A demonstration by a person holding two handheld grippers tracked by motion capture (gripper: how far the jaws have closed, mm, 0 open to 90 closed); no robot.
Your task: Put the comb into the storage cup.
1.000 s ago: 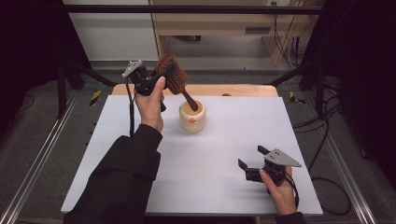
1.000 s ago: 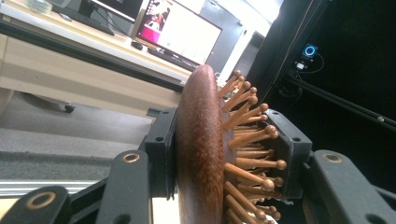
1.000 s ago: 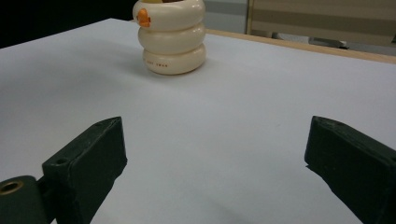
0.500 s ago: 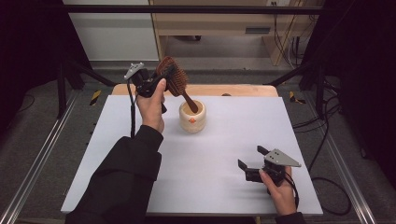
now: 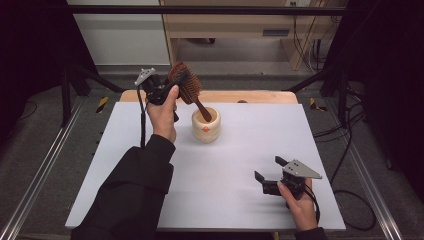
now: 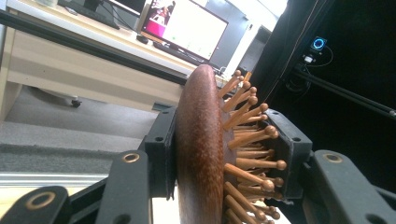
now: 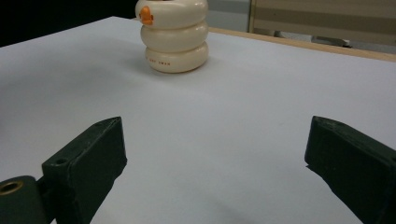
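Note:
A brown wooden hairbrush (image 5: 186, 86) is clamped by its head in my left gripper (image 5: 172, 86), held above the table's far left. Its handle slants down into a cream ribbed cup (image 5: 206, 125) with an orange mark. In the left gripper view the brush's back and wooden pins (image 6: 219, 154) sit between both pads, gripper (image 6: 229, 154) shut on them. My right gripper (image 5: 267, 169) rests low on the white table near the front right, open with nothing between its jaws. The right gripper view has the cream cup (image 7: 173, 35) ahead and the gripper (image 7: 215, 163) wide apart.
The white tabletop (image 5: 235, 165) is bordered by a wooden strip (image 5: 250, 96) at the far edge. Metal rails (image 5: 40, 170) run along the left side, cables (image 5: 350, 150) trail at the right. A desk with a monitor (image 6: 187, 30) stands beyond the table.

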